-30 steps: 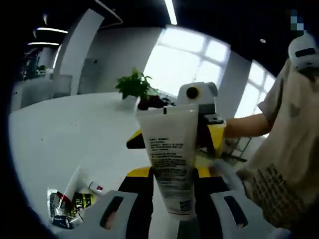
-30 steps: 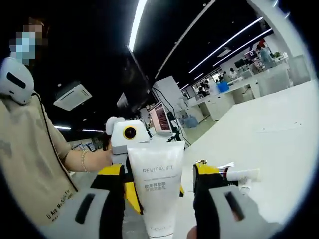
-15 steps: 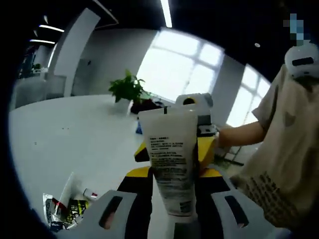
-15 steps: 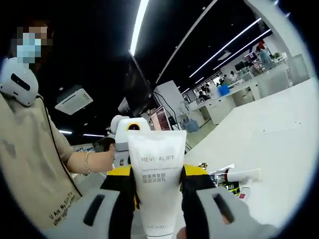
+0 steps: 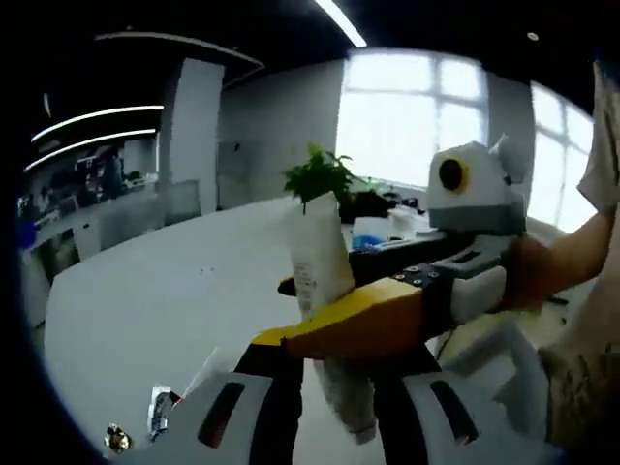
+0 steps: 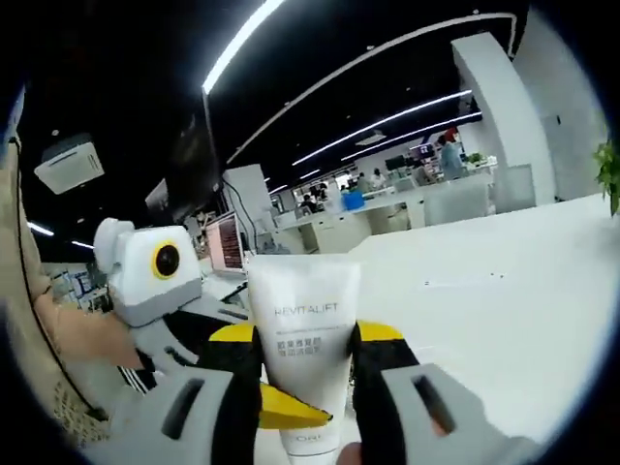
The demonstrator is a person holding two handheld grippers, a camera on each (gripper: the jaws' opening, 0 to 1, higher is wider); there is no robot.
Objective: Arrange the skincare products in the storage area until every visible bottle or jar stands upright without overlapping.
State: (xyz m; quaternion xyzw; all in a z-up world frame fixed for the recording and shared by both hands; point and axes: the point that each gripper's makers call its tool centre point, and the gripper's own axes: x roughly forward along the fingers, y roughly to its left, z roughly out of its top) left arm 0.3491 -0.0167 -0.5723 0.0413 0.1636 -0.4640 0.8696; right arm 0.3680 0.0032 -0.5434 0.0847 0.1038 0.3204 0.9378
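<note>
Right gripper view: the right tongs (image 6: 305, 383) are clamped on an upright white tube (image 6: 304, 339), held in the air above the white bench (image 6: 504, 291). In the left gripper view the left tongs (image 5: 334, 407) flank the tube (image 5: 320, 266); I cannot tell if they grip it.

A broad white surface (image 5: 145, 291) stretches away below in the left gripper view, smooth and mostly bare. Near its lower edge lie a few small sachets or packets (image 5: 160, 421), crumpled together, with a small round metallic item (image 5: 118, 439) just beside them; what they are is too blurred to tell. At the far end stands a green potted plant (image 5: 320, 176). In the right gripper view the same white surface (image 6: 504, 291) runs to the right.
</note>
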